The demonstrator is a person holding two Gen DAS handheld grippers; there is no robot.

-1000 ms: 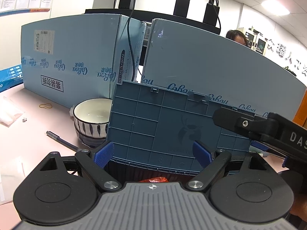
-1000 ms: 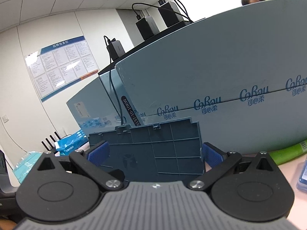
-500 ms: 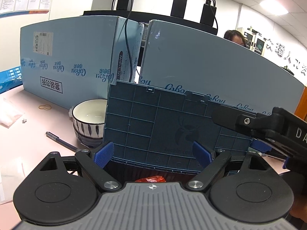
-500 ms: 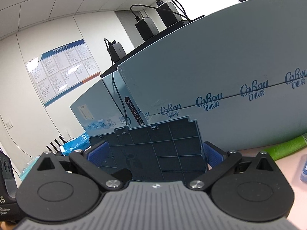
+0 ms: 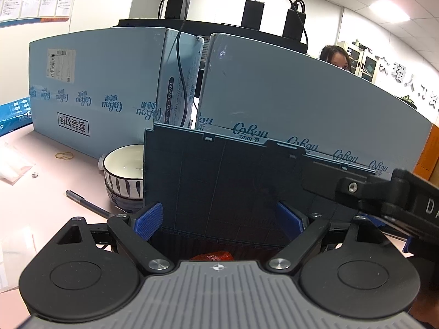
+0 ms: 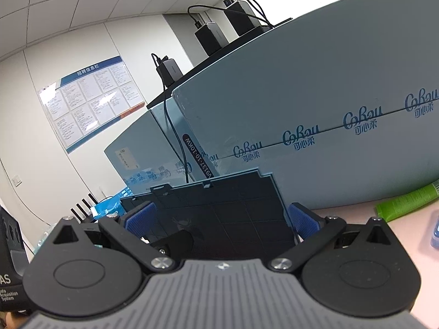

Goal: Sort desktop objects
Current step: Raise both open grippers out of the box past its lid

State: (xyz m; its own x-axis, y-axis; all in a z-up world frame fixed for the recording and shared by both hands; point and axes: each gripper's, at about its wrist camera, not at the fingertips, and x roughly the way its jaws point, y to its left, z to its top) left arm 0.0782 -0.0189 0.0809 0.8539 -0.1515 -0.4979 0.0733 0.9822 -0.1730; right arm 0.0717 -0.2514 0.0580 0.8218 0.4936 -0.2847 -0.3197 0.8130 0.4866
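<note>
A blue-grey storage box stands with its ribbed lid raised almost upright, its face in shadow. Something red lies inside the box, just below the lid. My left gripper is open at the box's near edge, its blue pads wide apart in front of the lid. The right gripper reaches in from the right, one black finger lying across the lid's upper right corner. In the right wrist view the right gripper is open too, with the lid just beyond its pads.
A striped bowl, a pen and a rubber band lie left of the box. Two large blue cartons wall off the back, a person's head behind them. A green tube lies at the right.
The lid has swung from leaning back toward me to nearly upright, and its face has gone dark. Both grippers stay where they were, jaws unchanged.
</note>
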